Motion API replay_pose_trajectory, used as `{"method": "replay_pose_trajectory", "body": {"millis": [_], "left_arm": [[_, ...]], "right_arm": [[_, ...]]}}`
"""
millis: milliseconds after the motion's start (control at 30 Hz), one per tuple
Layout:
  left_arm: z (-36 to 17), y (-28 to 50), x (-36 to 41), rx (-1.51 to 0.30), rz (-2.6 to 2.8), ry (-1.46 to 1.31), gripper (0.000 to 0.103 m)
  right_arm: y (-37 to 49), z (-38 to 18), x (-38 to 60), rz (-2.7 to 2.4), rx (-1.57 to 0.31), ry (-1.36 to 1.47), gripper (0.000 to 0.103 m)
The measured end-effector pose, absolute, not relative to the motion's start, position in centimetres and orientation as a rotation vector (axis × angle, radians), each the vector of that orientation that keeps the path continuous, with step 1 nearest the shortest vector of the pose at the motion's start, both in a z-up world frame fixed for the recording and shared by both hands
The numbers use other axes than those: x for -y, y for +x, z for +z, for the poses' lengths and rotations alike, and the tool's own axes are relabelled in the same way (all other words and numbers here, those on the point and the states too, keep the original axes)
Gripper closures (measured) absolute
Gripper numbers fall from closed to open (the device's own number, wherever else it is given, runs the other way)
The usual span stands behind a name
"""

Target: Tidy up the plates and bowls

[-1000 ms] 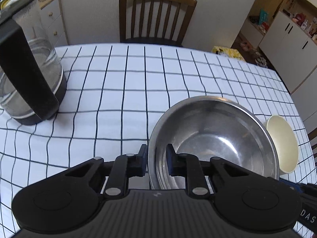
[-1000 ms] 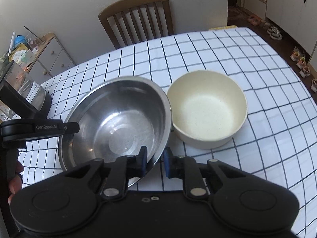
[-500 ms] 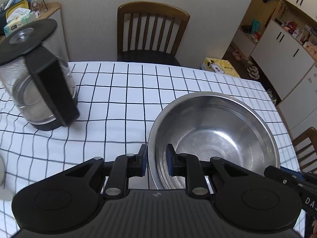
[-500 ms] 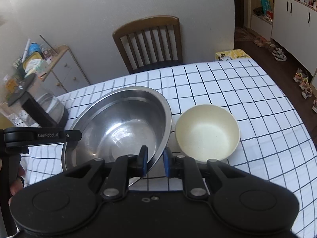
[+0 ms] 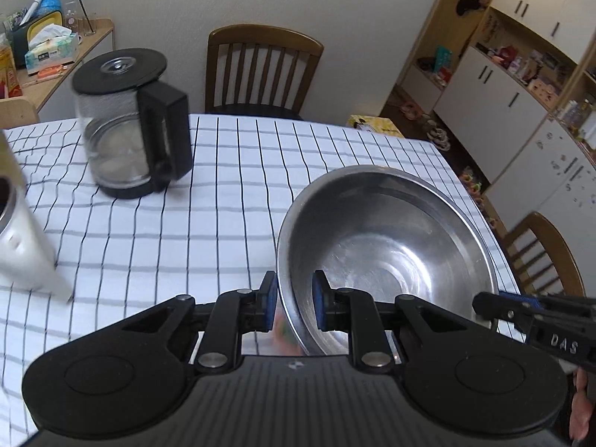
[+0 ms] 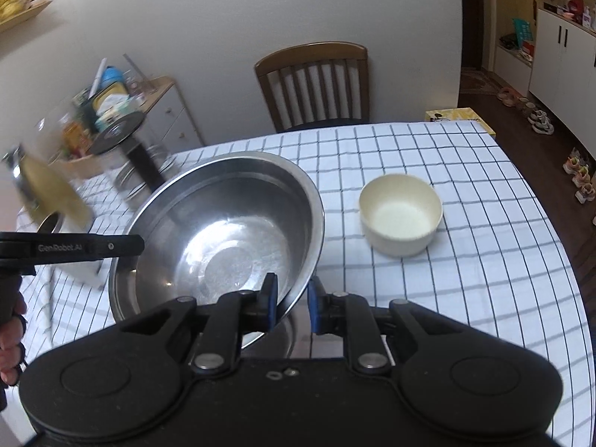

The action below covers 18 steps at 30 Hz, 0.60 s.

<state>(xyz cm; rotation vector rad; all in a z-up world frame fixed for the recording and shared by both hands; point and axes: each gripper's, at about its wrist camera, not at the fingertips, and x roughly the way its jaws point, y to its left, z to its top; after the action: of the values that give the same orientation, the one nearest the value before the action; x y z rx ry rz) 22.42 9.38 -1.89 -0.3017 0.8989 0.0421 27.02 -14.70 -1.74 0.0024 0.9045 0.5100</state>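
A large steel bowl (image 5: pixel 387 249) (image 6: pixel 223 231) hangs in the air above the checked table, held from two sides. My left gripper (image 5: pixel 294 307) is shut on its near left rim. My right gripper (image 6: pixel 292 307) is shut on the opposite rim, one pad inside and one outside. In the left wrist view the right gripper shows at the bowl's right edge. In the right wrist view the left gripper shows at the bowl's left edge. A cream bowl (image 6: pixel 400 219) sits on the tablecloth, to the right of the steel bowl and apart from it.
A glass kettle (image 5: pixel 130 130) with a black lid and handle stands at the table's back left. A white cylindrical container (image 5: pixel 18 246) is at the left edge. A wooden chair (image 6: pixel 316 85) stands behind the table (image 5: pixel 231 193), another at the right side (image 5: pixel 544 257). Cabinets line the right wall.
Both grippers have risen with the steel bowl, so the table looks farther away. The cream bowl stayed on the cloth and looks smaller in the right wrist view. The kettle slid rightward in the left wrist view.
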Motion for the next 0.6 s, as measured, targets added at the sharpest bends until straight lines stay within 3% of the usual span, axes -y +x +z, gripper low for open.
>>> {"method": "replay_pose_trajectory", "body": {"millis": [600], "left_arm": [[-5.6,6.4,-10.1,-0.985,-0.039,-0.336,0.084]], "right_arm": [[13.5,-2.7,15.3,0.636,-0.968,-0.039,0.085]]}}
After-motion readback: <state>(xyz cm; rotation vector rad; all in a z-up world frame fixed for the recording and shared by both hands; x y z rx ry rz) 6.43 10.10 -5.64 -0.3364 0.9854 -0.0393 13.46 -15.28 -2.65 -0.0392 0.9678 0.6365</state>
